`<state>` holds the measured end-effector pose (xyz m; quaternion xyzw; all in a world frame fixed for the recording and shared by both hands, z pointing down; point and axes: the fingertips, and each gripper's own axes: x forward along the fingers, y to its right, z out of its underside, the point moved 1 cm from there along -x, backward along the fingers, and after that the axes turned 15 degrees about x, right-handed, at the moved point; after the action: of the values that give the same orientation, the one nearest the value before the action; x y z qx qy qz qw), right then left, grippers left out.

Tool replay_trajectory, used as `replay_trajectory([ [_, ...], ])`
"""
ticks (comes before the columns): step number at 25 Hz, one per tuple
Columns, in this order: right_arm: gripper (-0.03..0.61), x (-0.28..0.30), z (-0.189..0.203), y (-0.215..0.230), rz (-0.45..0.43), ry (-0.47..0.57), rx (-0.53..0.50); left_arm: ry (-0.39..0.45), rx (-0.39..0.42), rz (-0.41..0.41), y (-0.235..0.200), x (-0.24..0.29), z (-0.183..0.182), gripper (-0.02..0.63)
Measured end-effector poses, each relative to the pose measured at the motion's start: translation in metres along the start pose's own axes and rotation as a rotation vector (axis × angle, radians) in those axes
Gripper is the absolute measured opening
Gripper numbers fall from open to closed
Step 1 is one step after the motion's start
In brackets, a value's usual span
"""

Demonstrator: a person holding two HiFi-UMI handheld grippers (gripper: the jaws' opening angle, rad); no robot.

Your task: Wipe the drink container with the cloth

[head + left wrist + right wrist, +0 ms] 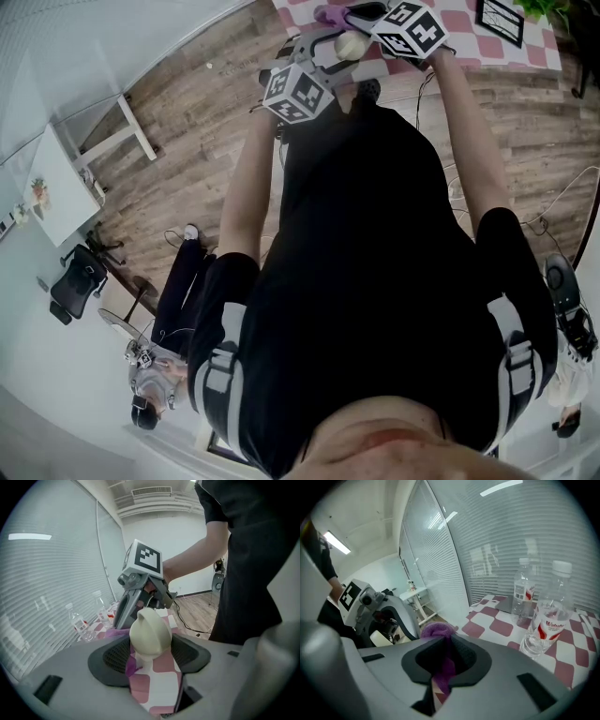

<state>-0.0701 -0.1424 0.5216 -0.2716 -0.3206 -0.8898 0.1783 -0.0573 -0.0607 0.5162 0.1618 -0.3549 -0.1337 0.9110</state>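
Note:
The drink container (pixel 149 633), a cream rounded jug, sits between the pads of my left gripper (pixel 151 652), which is shut on it above the pink-checked table (pixel 159 691). In the head view the container (pixel 349 44) shows at the top between the two marker cubes, with my left gripper (pixel 330 54) just below it. My right gripper (pixel 445 660) is shut on a purple cloth (pixel 439 632), which bunches out past its jaws. From the left gripper view, the right gripper (pixel 140 590) stands right behind the container, and a bit of cloth (pixel 111 632) lies beside it.
Two clear water bottles (pixel 544 620) (pixel 523 592) stand on the checked table (pixel 574 656) by the blinds. A black-framed item (pixel 499 19) lies at the table's far right. Wood floor (pixel 197 141), cables and a white side table (pixel 66 178) surround the person.

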Motion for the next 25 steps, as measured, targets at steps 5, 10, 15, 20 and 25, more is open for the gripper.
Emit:
replay_trajectory([
  [5, 0.046, -0.013, -0.011, -0.008, 0.000, 0.070, 0.015, 0.010, -0.093, -0.013, -0.008, -0.001, 0.003, 0.293],
  [10, 0.046, -0.028, -0.013, -0.010, 0.009, 0.127, 0.043, 0.014, -0.198, -0.029, -0.017, -0.002, 0.009, 0.293],
  [15, 0.046, -0.037, -0.013, -0.014, 0.009, 0.144, 0.041, 0.022, -0.265, -0.042, -0.025, -0.005, 0.013, 0.293],
  [20, 0.046, -0.047, -0.010, -0.019, 0.002, 0.157, 0.045, 0.032, -0.321, -0.056, -0.031, -0.006, 0.015, 0.293],
  [25, 0.046, -0.054, 0.000, -0.015, -0.010, 0.157, 0.065, 0.035, -0.357, -0.068, -0.037, -0.002, 0.016, 0.293],
])
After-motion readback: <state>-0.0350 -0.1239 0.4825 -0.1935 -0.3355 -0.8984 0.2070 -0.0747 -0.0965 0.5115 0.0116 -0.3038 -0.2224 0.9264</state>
